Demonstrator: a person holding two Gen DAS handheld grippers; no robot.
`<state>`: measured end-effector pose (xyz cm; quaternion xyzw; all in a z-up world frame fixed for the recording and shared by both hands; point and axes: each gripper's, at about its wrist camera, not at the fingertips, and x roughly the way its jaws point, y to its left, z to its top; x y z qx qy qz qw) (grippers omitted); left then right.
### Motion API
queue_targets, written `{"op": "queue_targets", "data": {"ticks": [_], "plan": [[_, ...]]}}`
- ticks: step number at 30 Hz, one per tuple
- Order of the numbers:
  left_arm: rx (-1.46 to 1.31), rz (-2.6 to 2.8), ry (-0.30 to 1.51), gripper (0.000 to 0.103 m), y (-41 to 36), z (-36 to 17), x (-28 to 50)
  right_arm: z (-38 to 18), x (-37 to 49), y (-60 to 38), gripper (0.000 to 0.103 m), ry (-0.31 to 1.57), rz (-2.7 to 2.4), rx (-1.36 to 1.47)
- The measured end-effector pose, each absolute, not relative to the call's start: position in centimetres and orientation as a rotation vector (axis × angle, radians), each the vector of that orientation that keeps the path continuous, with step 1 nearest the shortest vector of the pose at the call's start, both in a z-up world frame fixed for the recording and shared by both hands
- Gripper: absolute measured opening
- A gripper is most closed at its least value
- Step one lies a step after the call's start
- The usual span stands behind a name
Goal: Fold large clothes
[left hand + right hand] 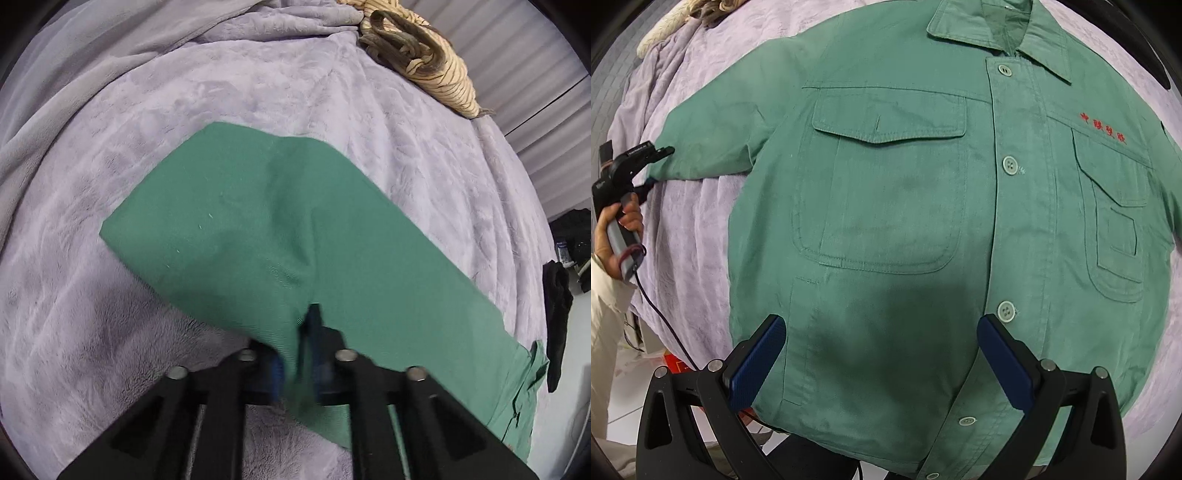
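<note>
A green work jacket (886, 203) lies front up and buttoned on a lilac blanket (694, 221), with its collar at the far side. Its left sleeve (258, 221) stretches across the blanket. My left gripper (304, 332) is shut on the sleeve's end, and green cloth is pinched between its blue pads. From the right wrist view this gripper (655, 157) shows at the far left, held by a hand (628, 218) at the cuff. My right gripper (882, 325) hovers open over the jacket's lower front, with nothing between its fingers.
A beige striped bundle (424, 62) lies at the far edge of the blanket (110, 184). A black cloth (557, 317) hangs at the right side. A dark cable (661, 317) runs down from the left gripper's handle past the blanket's edge, above a red item (674, 363) on the floor.
</note>
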<state>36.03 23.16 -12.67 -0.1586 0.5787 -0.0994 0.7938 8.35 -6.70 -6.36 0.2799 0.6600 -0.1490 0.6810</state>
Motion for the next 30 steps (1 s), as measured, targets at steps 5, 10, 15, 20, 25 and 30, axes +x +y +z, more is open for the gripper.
{"op": "queue_targets", "data": {"ticks": [5,10,15,20,25,30], "plan": [[-0.295,-0.412,1.131,0.004,20.1,-6.8,34.7,-6.1,7.4,-6.5,0.103,1.449,-0.348,0.638],[-0.181,-0.695,0.997,0.004,10.9,1.3,29.9,-5.0,5.8,-8.2,0.103,1.38,-0.381,0.664],[0.013,-1.001,0.899,0.005,-2.7,5.5,21.1,-3.7,2.5,-12.2,0.103,1.312,-0.448,0.723],[0.273,-1.077,0.948,0.005,-13.2,0.6,12.3,-4.0,-2.0,-16.6,0.103,1.276,-0.548,0.784],[0.544,-0.969,1.003,0.005,-17.2,-6.8,7.4,-6.3,-6.6,-20.5,0.103,1.296,-0.643,0.861],[0.601,-0.936,1.034,0.084,-14.9,-8.1,6.5,-6.8,-7.6,-22.5,0.103,1.292,-0.684,0.854]]}}
